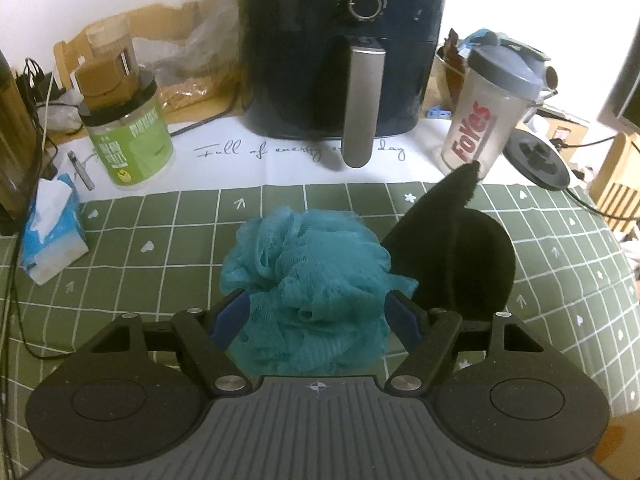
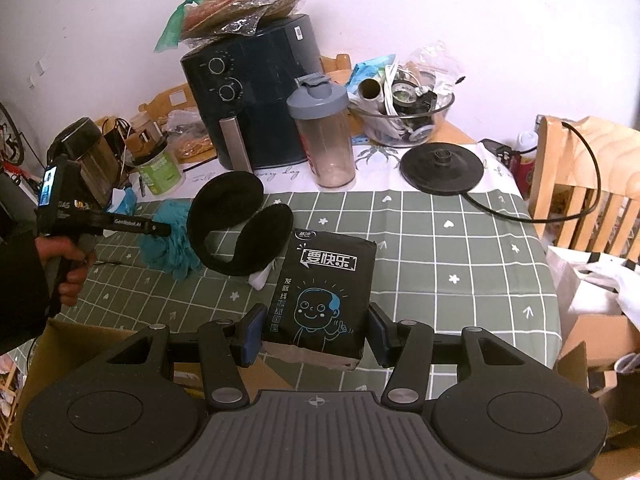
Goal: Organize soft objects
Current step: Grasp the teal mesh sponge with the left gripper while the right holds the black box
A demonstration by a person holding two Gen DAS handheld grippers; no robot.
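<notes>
A: Where does the teal mesh bath pouf [image 1: 308, 288] sit?

B: On the green checked cloth [image 1: 160, 240] of the counter, between the fingers [image 1: 230, 316] of the left gripper [image 1: 316, 316]. Those fingers stand apart on either side of the pouf; whether the pads press it I cannot tell. In the right wrist view the same pouf [image 2: 170, 236] shows at the tip of the left gripper [image 2: 160, 229], which a hand [image 2: 66, 262] holds by its handle.

A: And the black earmuffs [image 1: 456, 256]?

B: Just beside the pouf on its right, touching it, one pad tilted up. In the right wrist view the earmuffs [image 2: 240, 224] lie between the pouf and a black tissue pack [image 2: 326, 296].

A: What is the right gripper [image 2: 316, 332] doing?

B: Its fingers [image 2: 253, 334] are spread on both sides of the tissue pack's near end, the left one touching its edge, the right one just beside it. The pack overhangs the counter's near edge, above a cardboard box [image 2: 80, 344].

A: Farther out?

B: A dark air fryer [image 1: 340, 48] at the back, a shaker bottle [image 1: 488, 108] to its right, a green-labelled jar [image 1: 128, 136] to its left, a blue tissue pack [image 1: 50, 232] at the left edge, and a black kettle base [image 2: 442, 168] by a glass bowl [image 2: 404, 116] of odds and ends.
</notes>
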